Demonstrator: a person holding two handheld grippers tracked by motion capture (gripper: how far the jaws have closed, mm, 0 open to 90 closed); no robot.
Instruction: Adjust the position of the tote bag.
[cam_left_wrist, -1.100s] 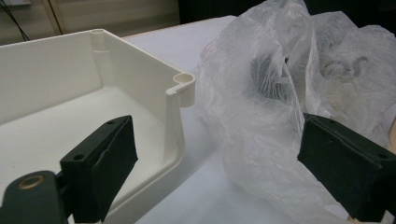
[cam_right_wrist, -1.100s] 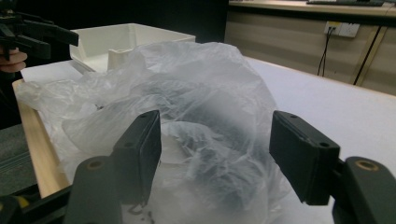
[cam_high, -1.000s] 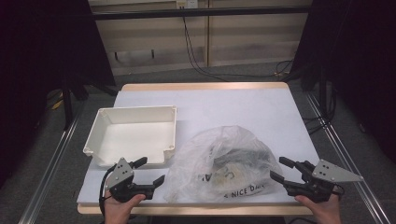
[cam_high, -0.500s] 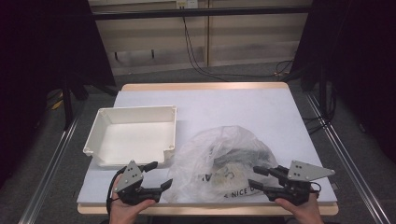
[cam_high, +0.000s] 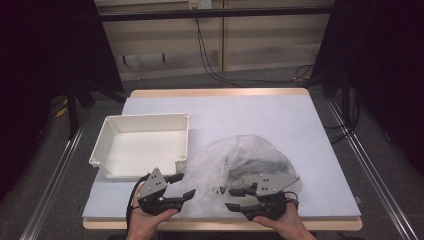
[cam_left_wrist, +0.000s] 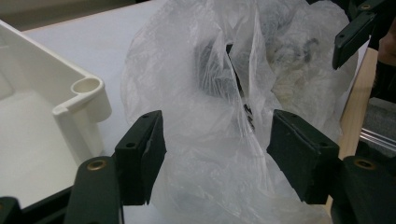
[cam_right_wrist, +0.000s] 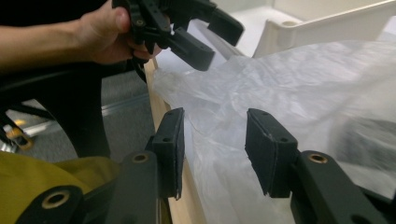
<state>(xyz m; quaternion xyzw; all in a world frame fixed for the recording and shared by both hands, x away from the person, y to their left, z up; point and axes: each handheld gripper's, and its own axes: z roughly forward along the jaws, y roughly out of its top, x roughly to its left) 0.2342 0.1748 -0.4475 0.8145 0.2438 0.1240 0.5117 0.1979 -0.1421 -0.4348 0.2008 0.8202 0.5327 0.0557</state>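
Wide pale tabletop, lavender-grey with a wooden edge along the near side. On its left half, white plastic tray, open-topped, nothing visible inside; near right corner with a round post close to the left tool.

Right of the tray, toward the near edge, crumpled clear plastic bag, loosely heaped, dark items and some pale ones showing through the film; exact contents too blurred to tell. Printed lettering on the near side of the bag, unreadable here.

Left tool at the bag's near left flank, held in the left hand. Jaws partly open and just been closing, a fold of bag film bulging between them in the left gripper view; pads not yet pressing on the film.

Right tool at the bag's near right, over its near edge, held in the right hand. Jaws at a moderate gap, also just been closing, thin bag film lying between them at the tabletop's wooden edge, pads apart from it.

Both tools pointing toward each other across the bag's near portion, near but apart. Left tool also seen far off in the right gripper view, above the bag's edge.
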